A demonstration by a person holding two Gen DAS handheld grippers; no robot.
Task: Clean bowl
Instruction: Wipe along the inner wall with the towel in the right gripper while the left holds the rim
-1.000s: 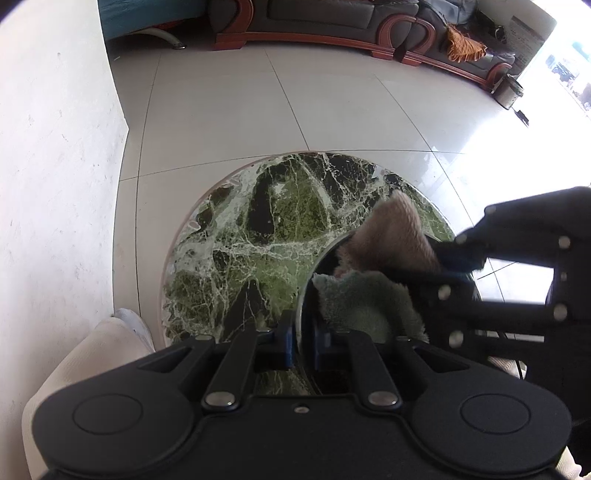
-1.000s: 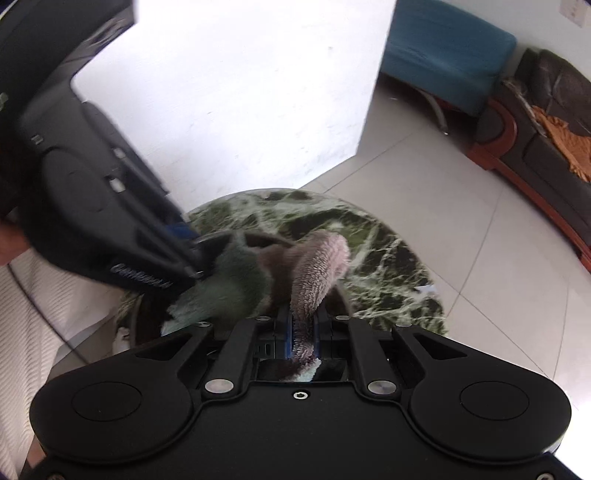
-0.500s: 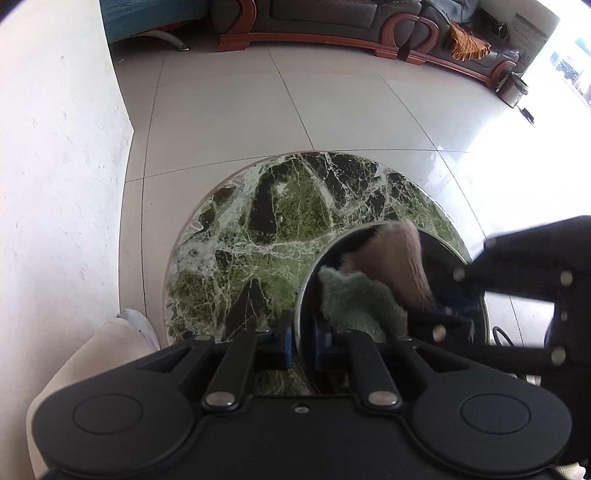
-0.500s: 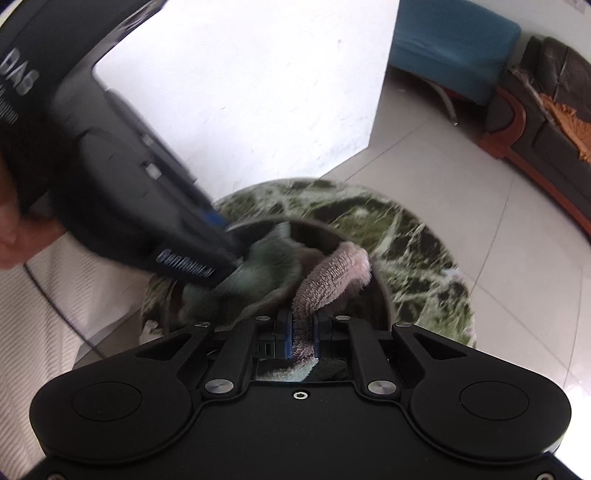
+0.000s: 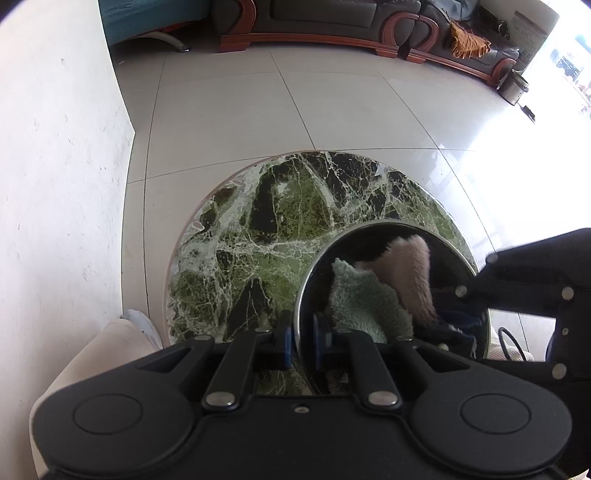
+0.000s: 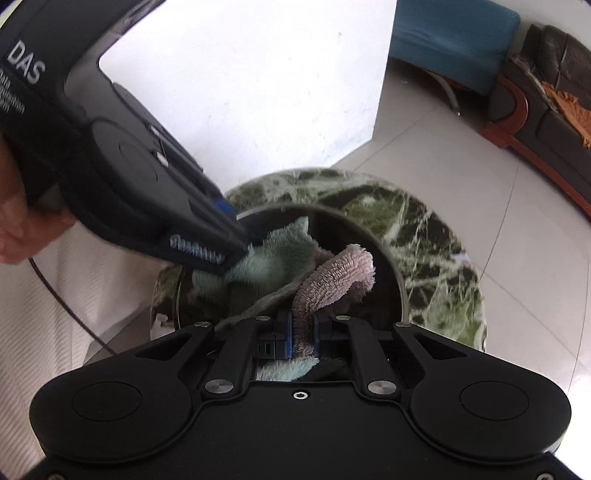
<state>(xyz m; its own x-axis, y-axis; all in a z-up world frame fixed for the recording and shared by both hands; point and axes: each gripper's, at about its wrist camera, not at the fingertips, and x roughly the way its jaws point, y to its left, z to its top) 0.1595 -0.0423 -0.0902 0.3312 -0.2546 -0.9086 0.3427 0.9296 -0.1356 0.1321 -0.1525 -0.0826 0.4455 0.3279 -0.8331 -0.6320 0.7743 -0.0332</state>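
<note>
Round green marble table [image 5: 280, 229] takes up most of the view, with the shiny metal bowl [image 5: 458, 254] on its near right part. Left gripper [image 5: 302, 343] is clamped on the bowl's near-left rim. Right gripper [image 6: 303, 334] reaches in from the right, pinching the pink-and-green cloth [image 6: 332, 280] inside the bowl. The bowl's near edge is hidden behind the gripper bodies.

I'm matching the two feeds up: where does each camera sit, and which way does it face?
Left wrist: sits on the left gripper, which clamps the bowl rim; looks steeply down over the marble table; a trouser leg shows.
Right wrist: sits on the right gripper, which pinches the cloth inside the bowl; a hand shows.
Shared: bowl, cloth, table, sofa.
</note>
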